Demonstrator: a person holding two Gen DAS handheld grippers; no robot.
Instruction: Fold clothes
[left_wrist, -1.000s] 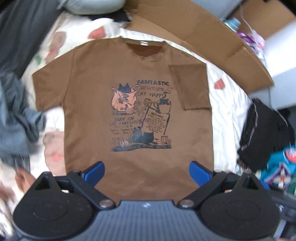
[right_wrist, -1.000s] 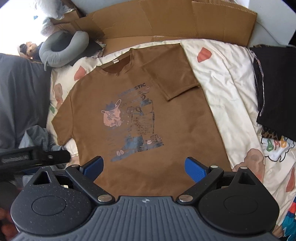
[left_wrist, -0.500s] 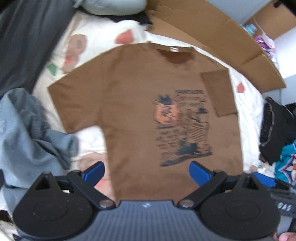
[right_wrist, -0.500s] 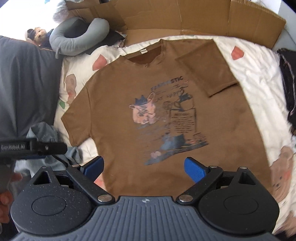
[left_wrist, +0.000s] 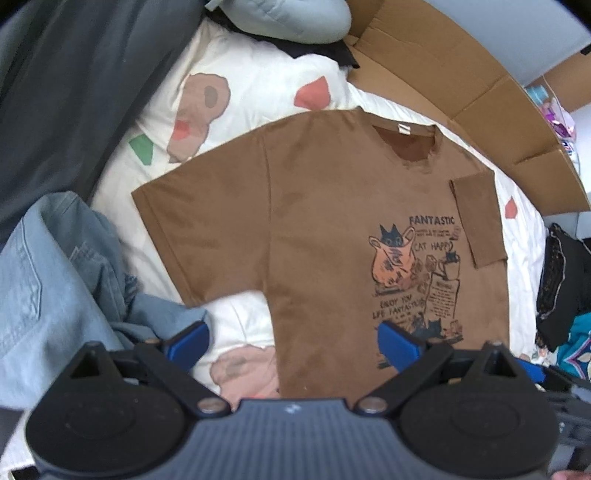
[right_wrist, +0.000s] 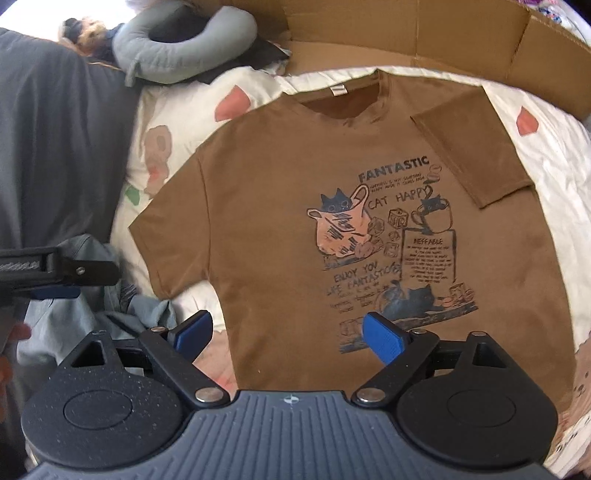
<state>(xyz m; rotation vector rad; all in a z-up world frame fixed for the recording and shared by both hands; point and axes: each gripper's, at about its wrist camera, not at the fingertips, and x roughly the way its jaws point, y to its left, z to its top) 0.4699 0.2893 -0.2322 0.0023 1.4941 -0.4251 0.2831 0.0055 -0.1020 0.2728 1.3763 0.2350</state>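
On the bed (right_wrist: 546, 155) | brown T-shirt (right_wrist: 280, 221) print-up, flat | right sleeve (right_wrist: 476, 155) folded inward, left sleeve (left_wrist: 207, 236) spread, body unfolded | left gripper (left_wrist: 291, 343), right gripper (right_wrist: 286, 332): fingers apart, holding nothing

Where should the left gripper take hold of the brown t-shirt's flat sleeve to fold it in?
Probably at the sleeve's outer hem, coming in from the jeans side. That sleeve lies spread flat on the bedsheet, while the other sleeve is already folded onto the t-shirt. The open left gripper sits nearest that free edge, so pinching the hem corner and carrying it across should mirror the fold.
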